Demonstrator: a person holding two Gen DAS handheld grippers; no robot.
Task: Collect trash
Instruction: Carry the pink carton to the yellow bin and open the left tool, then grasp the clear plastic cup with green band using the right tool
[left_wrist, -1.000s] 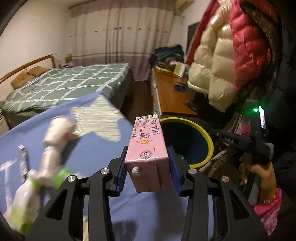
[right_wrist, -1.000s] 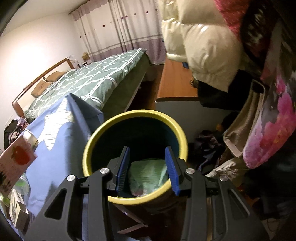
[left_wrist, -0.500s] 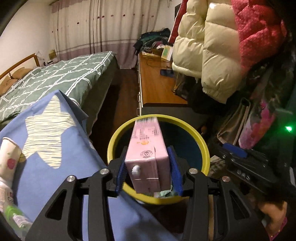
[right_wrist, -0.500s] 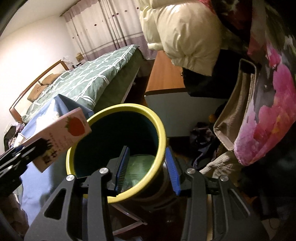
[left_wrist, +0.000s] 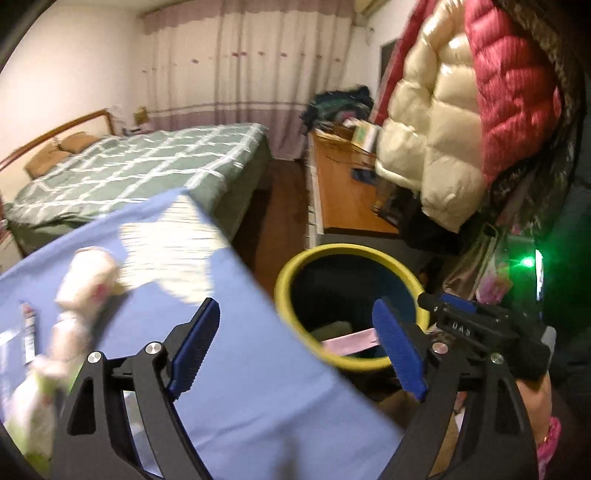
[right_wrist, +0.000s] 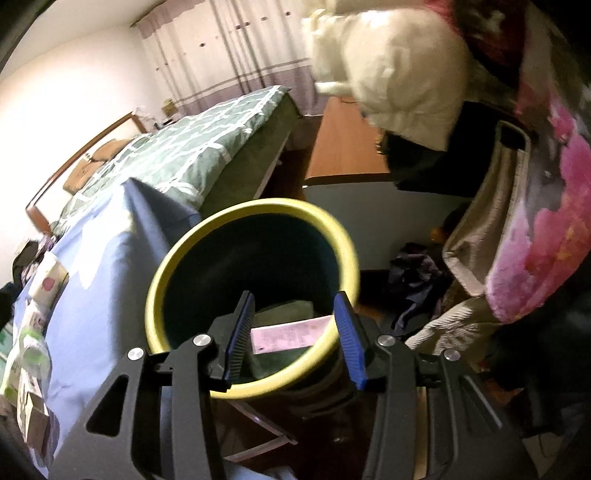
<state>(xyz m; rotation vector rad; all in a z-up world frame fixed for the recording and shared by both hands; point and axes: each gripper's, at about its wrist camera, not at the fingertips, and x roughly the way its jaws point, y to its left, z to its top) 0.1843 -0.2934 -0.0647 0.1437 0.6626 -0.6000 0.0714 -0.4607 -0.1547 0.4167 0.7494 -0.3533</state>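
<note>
The pink milk carton lies inside the dark bin with the yellow rim, on green trash; it also shows in the right wrist view within the bin. My left gripper is wide open and empty, above the blue cloth edge beside the bin. My right gripper is open and empty, just above the bin's near rim. A white cup and a green-white bottle lie blurred on the blue cloth at left.
Several cartons and wrappers lie on the blue star-print cloth. A green-checked bed stands behind it. A wooden desk and hanging puffy jackets stand right of the bin. Clothes lie on the floor.
My left gripper opened and let go of the pink carton, which dropped into the bin. The left gripper then swung back left over the cloth. The right gripper stayed over the bin.
</note>
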